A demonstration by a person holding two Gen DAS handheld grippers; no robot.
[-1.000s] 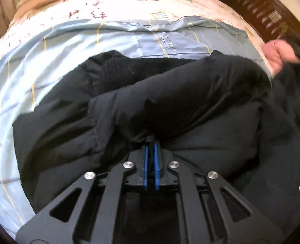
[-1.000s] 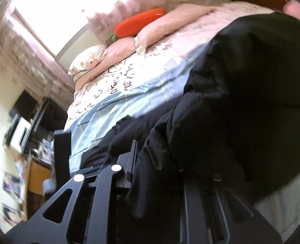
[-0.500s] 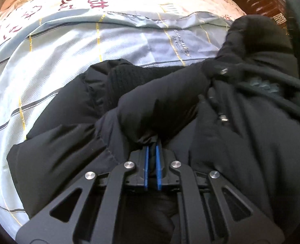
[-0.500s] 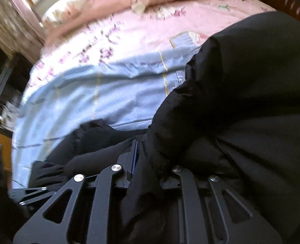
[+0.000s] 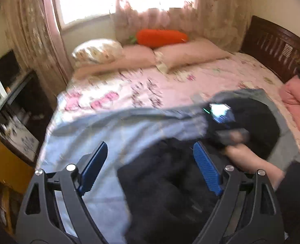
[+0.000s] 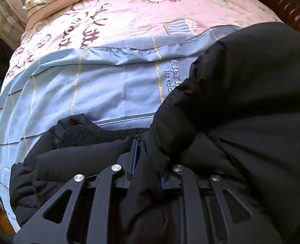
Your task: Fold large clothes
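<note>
Left wrist view smeared by motion blur; print on the pink floral bedsheet unreadable. Puffy black padded jacket cut off by right and lower edges. Right gripper blue pads mostly buried under jacket fabric. Embroidered lettering on the light-blue checked blanket partly covered.

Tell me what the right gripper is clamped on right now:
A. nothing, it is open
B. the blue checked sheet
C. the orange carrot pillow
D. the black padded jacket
D: in the right wrist view the right gripper has its blue pads closed on a fold of the black padded jacket.
</note>
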